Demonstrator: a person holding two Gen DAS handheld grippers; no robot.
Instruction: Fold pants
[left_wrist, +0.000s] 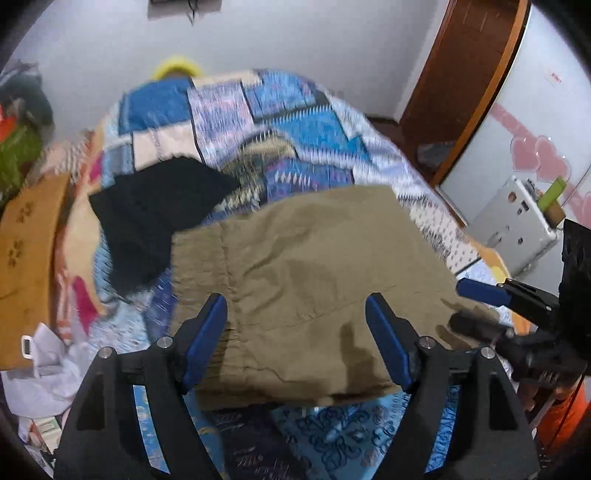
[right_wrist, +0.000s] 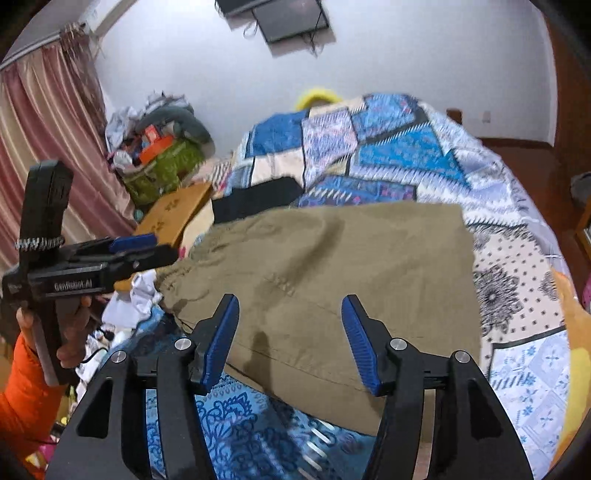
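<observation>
White walls back a bed (left_wrist: 325, 122) covered in a blue patchwork quilt (right_wrist: 388, 147); on it, straight ahead of both sets of jaws, lie the olive pants (left_wrist: 314, 266), folded into a broad flat block with the near edge reaching between the blue pads. Left gripper (left_wrist: 299, 339) hangs over that near edge, jaws spread wide and holding nothing; right gripper (right_wrist: 290, 339) likewise hangs over the cloth, jaws wide and empty. Beyond the pants and to the left of the left jaws sits a black garment (left_wrist: 159, 218), its edge touching the olive cloth; a wooden board (left_wrist: 26, 266) lies farther left at the bed's side. From the right wrist view the left gripper shows off to the left, gripped by a hand (right_wrist: 70, 332) in an orange sleeve (right_wrist: 26, 398); pink curtains (right_wrist: 48, 122) hang behind it.
</observation>
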